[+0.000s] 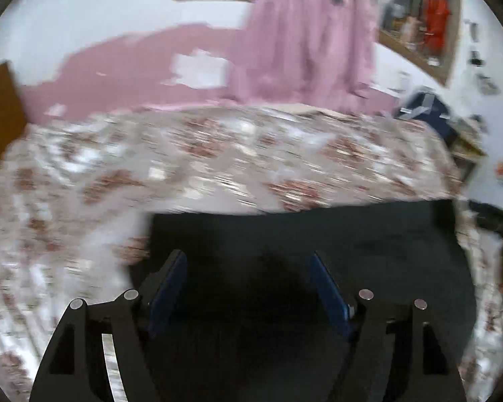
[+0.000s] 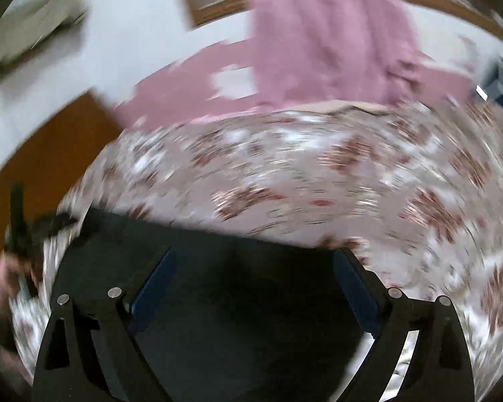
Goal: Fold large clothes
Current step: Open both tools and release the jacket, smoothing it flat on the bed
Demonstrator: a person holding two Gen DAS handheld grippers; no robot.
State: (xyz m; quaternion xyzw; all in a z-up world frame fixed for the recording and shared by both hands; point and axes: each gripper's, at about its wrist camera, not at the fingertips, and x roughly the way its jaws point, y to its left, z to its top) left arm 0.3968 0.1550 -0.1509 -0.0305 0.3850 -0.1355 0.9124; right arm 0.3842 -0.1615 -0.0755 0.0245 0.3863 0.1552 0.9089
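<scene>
I saw the black garment [image 1: 318, 234] [image 2: 218, 268] lying flat on the near part of the floral bedspread [image 1: 218, 154] [image 2: 318, 174], its far edge straight, its surface smooth though blurred.

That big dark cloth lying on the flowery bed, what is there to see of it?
The black garment is plain, matte fabric, spread flat on the floral bedspread. Its far edge runs nearly straight across the bed, and one corner shows in the right view. Both views are blurred, so seams or sleeves cannot be made out. The left claw and right claw are above it, open, gripping nothing.
</scene>
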